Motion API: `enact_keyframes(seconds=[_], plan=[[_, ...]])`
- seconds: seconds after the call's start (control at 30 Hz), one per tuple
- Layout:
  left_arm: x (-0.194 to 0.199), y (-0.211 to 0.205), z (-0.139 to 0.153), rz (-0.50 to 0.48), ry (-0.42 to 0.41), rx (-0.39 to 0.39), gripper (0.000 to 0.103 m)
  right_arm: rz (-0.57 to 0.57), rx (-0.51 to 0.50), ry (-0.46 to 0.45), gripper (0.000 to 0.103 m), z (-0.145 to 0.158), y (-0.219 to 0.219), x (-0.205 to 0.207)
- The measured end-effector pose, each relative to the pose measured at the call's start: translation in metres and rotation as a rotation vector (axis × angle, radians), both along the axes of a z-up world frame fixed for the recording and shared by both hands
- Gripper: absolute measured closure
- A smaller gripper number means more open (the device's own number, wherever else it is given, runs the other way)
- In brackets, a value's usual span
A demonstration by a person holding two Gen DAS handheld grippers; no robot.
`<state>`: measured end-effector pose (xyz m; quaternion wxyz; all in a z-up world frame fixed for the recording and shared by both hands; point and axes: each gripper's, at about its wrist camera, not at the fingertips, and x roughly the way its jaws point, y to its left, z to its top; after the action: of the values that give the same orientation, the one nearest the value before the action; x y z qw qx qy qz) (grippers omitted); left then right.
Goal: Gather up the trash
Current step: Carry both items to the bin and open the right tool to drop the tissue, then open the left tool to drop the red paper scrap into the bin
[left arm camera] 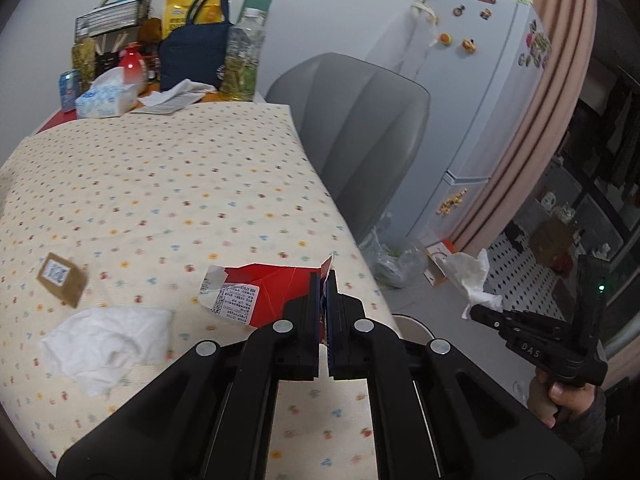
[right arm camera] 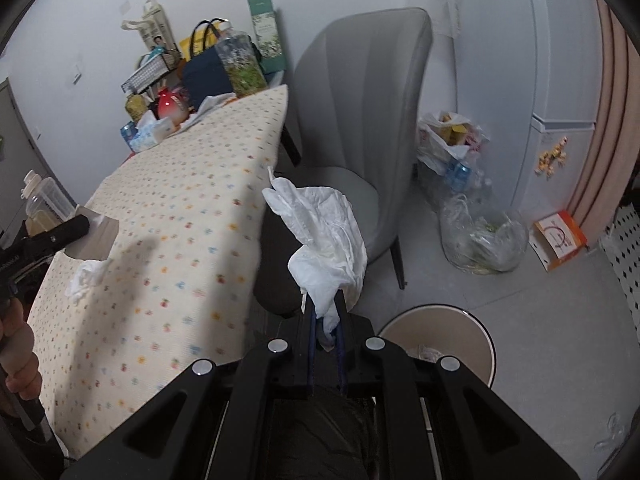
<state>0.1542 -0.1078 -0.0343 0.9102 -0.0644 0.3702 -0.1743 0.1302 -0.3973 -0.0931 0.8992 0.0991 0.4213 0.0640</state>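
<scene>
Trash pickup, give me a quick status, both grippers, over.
Left gripper shut on red carton, at table level. Right gripper shut on white tissue, near bin. Crumpled tissue and cardboard scrap remain on table.

A grey chair (right arm camera: 360, 120) stands beside the cloth-covered table (left arm camera: 160, 184), near a white fridge (left arm camera: 480, 100).
</scene>
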Motion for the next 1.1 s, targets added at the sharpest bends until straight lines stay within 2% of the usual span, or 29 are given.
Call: enact_keyframes(seconds=[0.33,0.37,0.43,0.47,0.5,0.6,0.73,1.1], plan=[[0.018,-0.058,-0.014,-0.092,0.047,0.024,0.1,-0.099,0.038,0.088,0.092,-0.049,-0.056,0.003],[0.019,-0.064,-0.015,-0.1,0.051,0.028,0.1,-0.102,0.045,0.097,0.09,-0.054,-0.06,0.004],[0.022,-0.077,-0.019,-0.119,0.061,0.038,0.1,-0.118,0.057,0.125,0.072,-0.068,-0.068,0.008],[0.023,-0.083,-0.02,-0.13,0.065,0.042,0.1,-0.13,0.056,0.137,0.06,-0.075,-0.072,0.01],[0.024,-0.091,-0.022,-0.14,0.069,0.048,0.1,-0.137,0.056,0.146,0.056,-0.08,-0.074,0.01],[0.026,-0.109,-0.026,-0.17,0.083,0.061,0.1,-0.148,0.082,0.183,0.052,-0.099,-0.087,0.009],[0.029,-0.134,-0.033,-0.209,0.1,0.078,0.1,-0.185,0.093,0.2,0.048,-0.11,-0.106,0.001],[0.026,-0.223,-0.052,-0.368,0.155,0.094,0.1,-0.301,0.109,0.167,0.041,-0.105,-0.166,-0.032]])
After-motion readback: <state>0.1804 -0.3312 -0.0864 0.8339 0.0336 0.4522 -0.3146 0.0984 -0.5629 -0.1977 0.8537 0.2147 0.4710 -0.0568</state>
